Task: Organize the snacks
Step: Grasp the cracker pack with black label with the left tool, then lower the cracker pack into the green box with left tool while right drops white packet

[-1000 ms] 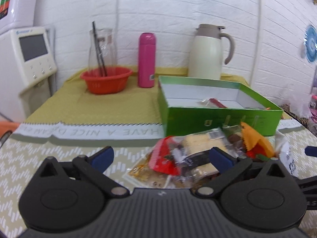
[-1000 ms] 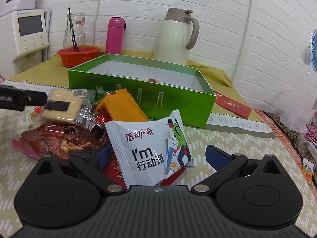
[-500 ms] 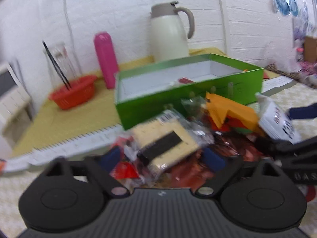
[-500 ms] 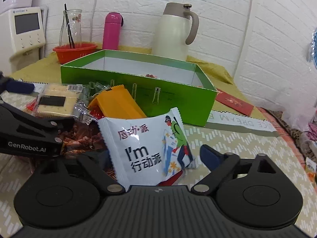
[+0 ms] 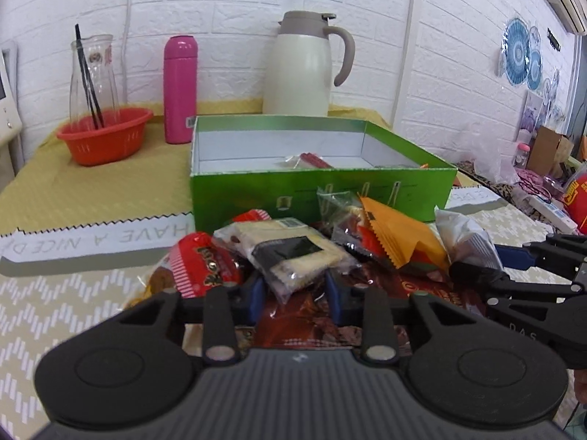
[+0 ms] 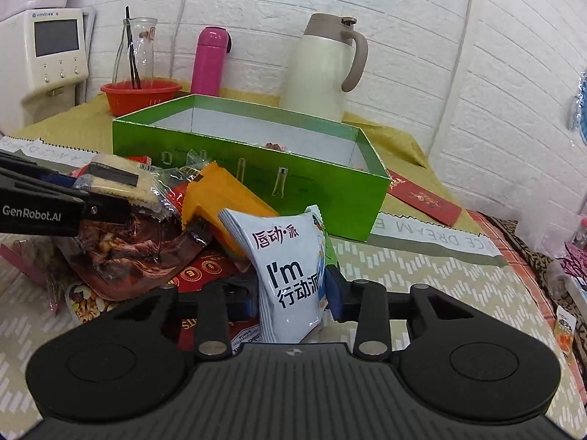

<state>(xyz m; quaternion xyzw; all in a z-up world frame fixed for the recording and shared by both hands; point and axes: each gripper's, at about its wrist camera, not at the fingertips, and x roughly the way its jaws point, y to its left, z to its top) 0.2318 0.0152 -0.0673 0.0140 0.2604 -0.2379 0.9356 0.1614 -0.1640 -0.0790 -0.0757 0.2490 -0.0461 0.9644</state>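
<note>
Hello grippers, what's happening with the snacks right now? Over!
Left hand-held gripper shut on cracker pack. Right hand-held gripper shut on white snack bag. Green box open behind the pile, nearly empty. Nothing blocking.

left gripper [image 5: 293, 288] jaws are now closing in on the cracker pack [image 5: 293, 253], were wide apart 1 s ago; right gripper [image 6: 291, 295] is likewise pinching the white "I'm" pouch [image 6: 290, 275], fingers previously spread either side of it; left view is settling sharp after the blurred swing, green box [image 5: 256, 198] sitting centred again
</note>
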